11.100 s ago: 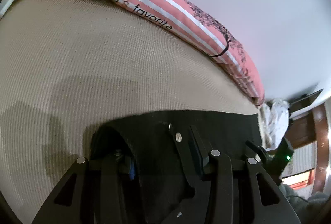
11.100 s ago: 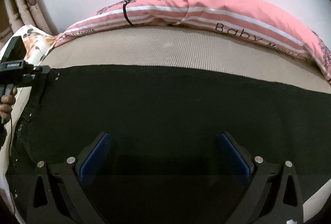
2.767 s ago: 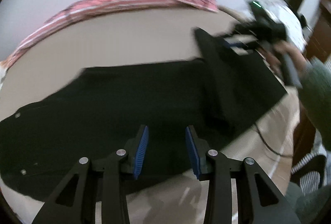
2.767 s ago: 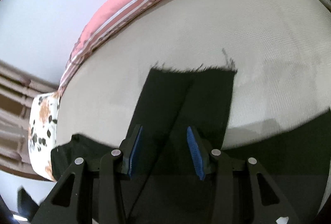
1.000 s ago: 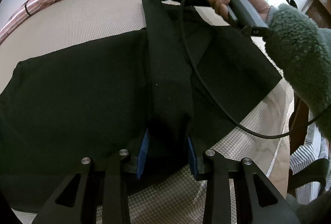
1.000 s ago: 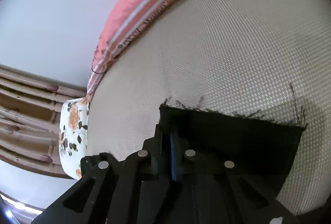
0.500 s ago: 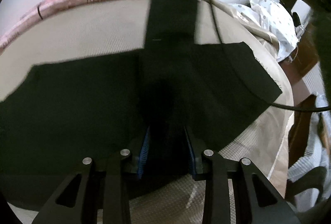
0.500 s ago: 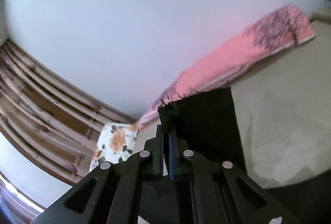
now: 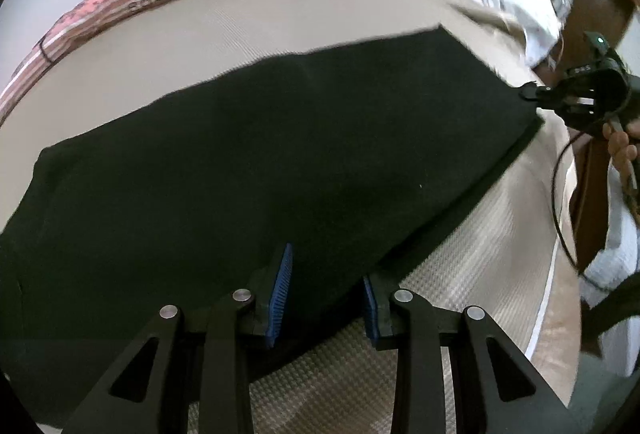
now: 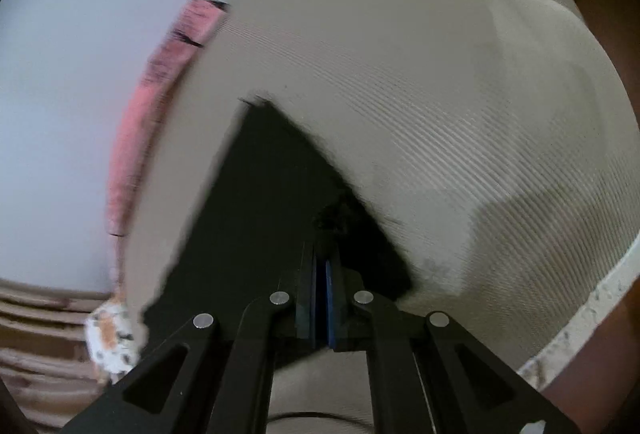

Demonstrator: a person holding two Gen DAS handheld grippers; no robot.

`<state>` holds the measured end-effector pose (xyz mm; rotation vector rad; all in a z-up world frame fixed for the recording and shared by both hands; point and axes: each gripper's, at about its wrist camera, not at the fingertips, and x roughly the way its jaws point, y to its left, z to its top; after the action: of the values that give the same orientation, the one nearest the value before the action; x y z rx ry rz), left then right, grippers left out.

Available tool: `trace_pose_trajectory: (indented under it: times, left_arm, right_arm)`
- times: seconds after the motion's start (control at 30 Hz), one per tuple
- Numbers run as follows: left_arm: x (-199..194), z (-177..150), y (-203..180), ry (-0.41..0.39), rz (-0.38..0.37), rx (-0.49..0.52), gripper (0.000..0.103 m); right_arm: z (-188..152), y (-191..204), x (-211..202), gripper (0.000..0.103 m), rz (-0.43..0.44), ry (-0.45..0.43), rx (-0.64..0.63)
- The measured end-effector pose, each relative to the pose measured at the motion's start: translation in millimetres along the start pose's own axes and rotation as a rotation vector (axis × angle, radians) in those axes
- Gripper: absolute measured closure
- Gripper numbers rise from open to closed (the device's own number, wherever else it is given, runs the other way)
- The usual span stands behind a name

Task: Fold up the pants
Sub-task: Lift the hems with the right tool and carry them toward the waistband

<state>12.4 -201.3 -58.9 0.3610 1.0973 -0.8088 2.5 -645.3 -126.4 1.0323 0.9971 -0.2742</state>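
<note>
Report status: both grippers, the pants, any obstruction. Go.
Left gripper astride the near edge of the black pants. Right gripper shut on the hem corner. Pants spread across the bed. Nothing in the way.

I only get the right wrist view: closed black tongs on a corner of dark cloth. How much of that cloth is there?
Observer: Lots. In the left wrist view the black pants lie spread wide across the beige bed.
Visitor: Is anything else holding them?
Observer: Yes. The left hand-held gripper has their near edge between its blue pads.
Visitor: Where does my gripper sit on them?
Observer: The right hand-held gripper, held in a hand, pinches the corner at the right end of the pants.
</note>
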Motion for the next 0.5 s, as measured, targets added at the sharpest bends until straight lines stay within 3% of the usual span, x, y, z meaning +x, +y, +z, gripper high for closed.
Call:
trace_pose_trajectory:
  times: [0.2,0.37,0.5]
  left_arm:
    - [-11.6,3.5,-2.8,-0.004,-0.051,0.021,0.07]
    - [-6.6,2.1,0.1,0.029,-0.086,0.002,0.07]
    - [-22.8,4.7,8.3,0.02,-0.139,-0.01,0.07]
  right_arm:
    - [3.3,18.4,-10.8,0.099,0.022,-0.051,-0.047]
    - [-14.3,8.4,3.2,0.1,-0.074,-0.032,-0.058]
    - [-20.3,-0.9,0.9,0.1,-0.073,-0.04,-0.037]
